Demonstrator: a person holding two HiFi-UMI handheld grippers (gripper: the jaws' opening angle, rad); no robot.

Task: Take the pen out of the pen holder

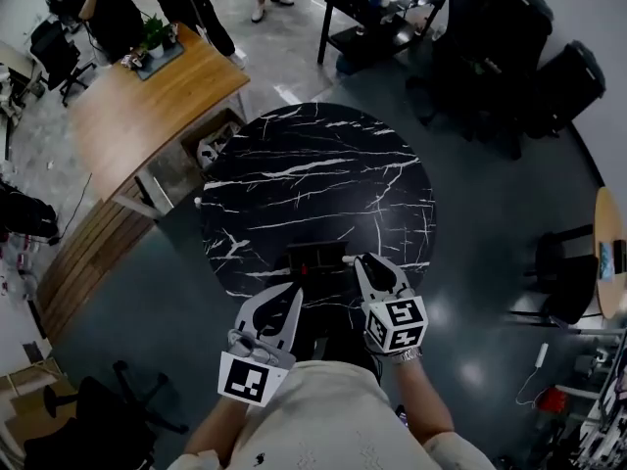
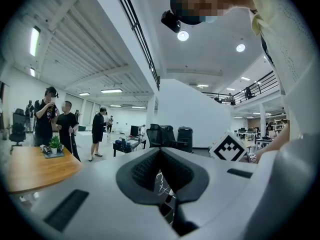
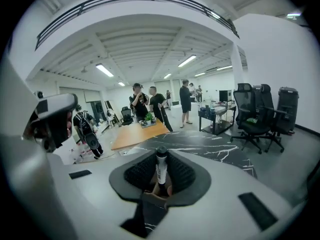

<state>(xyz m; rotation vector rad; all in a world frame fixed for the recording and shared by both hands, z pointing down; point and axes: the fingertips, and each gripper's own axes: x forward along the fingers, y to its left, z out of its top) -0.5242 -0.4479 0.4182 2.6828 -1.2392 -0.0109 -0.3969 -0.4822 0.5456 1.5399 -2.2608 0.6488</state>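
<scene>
A round black marble table [image 1: 313, 174] carries a small black pen holder [image 1: 315, 258] near its front edge. My right gripper [image 1: 375, 270] is raised just right of the holder and shut on a white pen with a black cap [image 3: 160, 166]. The pen stands upright between the pads in the right gripper view, its cap above the jaws. In the head view only a short white stub of the pen [image 1: 349, 259] shows. My left gripper [image 1: 291, 297] hovers just in front of the holder; its jaws stand slightly apart with nothing between them, and the table shows through the gap [image 2: 161, 179].
A wooden desk [image 1: 137, 106] with a potted plant stands at the back left, with people beside it. Black office chairs [image 1: 500, 57] and a black cart [image 1: 377, 8] are at the back right. Another small wooden table [image 1: 609, 253] sits at the right edge.
</scene>
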